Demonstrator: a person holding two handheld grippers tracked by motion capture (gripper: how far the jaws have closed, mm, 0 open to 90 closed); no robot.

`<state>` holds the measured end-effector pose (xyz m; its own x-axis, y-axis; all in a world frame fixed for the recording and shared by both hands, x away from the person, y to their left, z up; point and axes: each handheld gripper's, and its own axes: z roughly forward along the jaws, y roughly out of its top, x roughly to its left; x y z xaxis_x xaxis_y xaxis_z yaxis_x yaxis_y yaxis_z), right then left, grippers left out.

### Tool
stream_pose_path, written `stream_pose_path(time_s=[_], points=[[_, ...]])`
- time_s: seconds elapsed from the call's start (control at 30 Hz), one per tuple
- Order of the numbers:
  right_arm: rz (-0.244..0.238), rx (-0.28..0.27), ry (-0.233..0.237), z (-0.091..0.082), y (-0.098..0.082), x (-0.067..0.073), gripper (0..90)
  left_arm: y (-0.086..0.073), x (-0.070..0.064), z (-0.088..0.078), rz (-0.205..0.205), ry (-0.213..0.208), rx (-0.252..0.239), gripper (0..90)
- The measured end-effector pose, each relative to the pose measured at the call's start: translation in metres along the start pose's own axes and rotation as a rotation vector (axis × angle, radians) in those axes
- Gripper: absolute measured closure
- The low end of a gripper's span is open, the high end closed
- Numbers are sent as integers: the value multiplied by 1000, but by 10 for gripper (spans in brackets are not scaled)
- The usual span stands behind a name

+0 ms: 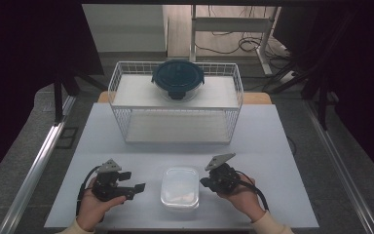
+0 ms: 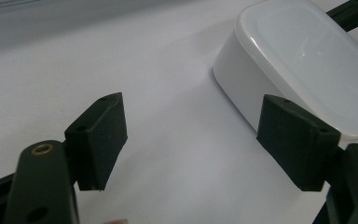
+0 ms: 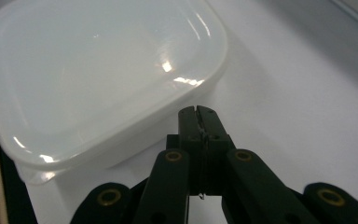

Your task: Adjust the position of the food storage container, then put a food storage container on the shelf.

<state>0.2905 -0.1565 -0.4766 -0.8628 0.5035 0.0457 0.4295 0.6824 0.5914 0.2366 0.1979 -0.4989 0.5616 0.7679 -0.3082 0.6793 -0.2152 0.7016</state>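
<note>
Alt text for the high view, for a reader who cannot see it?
A person's hands hold the left gripper, jaws open, and the right gripper, jaws shut, on either side of a translucent lidded container near the front of a white table. Behind it, a dark round lidded container sits on a white wire rack.

Your left gripper sits at the lower left of the high view, held in your left hand, its jaws spread wide and pointing toward the frame's centre. In the left gripper view, the two black pads stand far apart with nothing between them. Your right gripper lies at lower right, gripped by your right hand. In the right gripper view, its jaws are pressed together, empty.
</note>
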Motion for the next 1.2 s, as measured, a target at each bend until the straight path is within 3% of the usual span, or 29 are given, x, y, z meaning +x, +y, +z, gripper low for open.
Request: stream_pose_path(time_s=[0.17, 0.27, 0.33, 0.37, 0.43, 0.47, 0.5, 0.53, 0.57, 0.6, 0.7, 0.83, 0.93, 1.13, 1.2], points=[[49, -66, -22, -21, -14, -2, 892, 0, 0, 1, 3, -7, 1, 235], [131, -119, -18, -36, -34, -2, 891, -1, -1, 1, 4, -9, 0, 235], [152, -131, -13, -38, -39, -1, 891, -1, -1, 1, 4, -10, 1, 235], [189, -151, -2, -40, -48, -1, 889, -1, -1, 1, 1, -16, 3, 235], [203, -160, -3, -41, -52, -1, 877, -1, -2, 1, 1, -18, 3, 235], [213, -166, -2, -41, -54, -1, 847, -1, -2, 2, 3, -19, 2, 235], [249, -182, 2, -40, -57, -2, 697, -1, -2, 2, 3, -21, 3, 233], [259, -179, -1, -39, -57, -3, 606, -1, -3, 2, 1, -23, 2, 233], [259, -179, -1, -39, -57, -3, 606, -1, -3, 2, 1, -23, 2, 231], [322, -191, -5, -37, -55, -4, 468, -1, -2, 1, -5, -23, -1, 230], [363, -222, 17, -37, -55, -4, 392, -1, -1, 1, -14, -23, -4, 228], [365, -252, 2, -40, -54, 0, 299, -1, 1, -1, -42, -33, -18, 228], [372, -262, 36, -39, -54, 0, 234, -1, 2, 0, -36, -33, -17, 228], [358, -276, 12, -40, -55, -1, 218, -1, -1, 1, -47, -41, -13, 226], [384, -287, 27, -42, -55, -3, 235, 1, -3, 1, -51, -58, -16, 226]])
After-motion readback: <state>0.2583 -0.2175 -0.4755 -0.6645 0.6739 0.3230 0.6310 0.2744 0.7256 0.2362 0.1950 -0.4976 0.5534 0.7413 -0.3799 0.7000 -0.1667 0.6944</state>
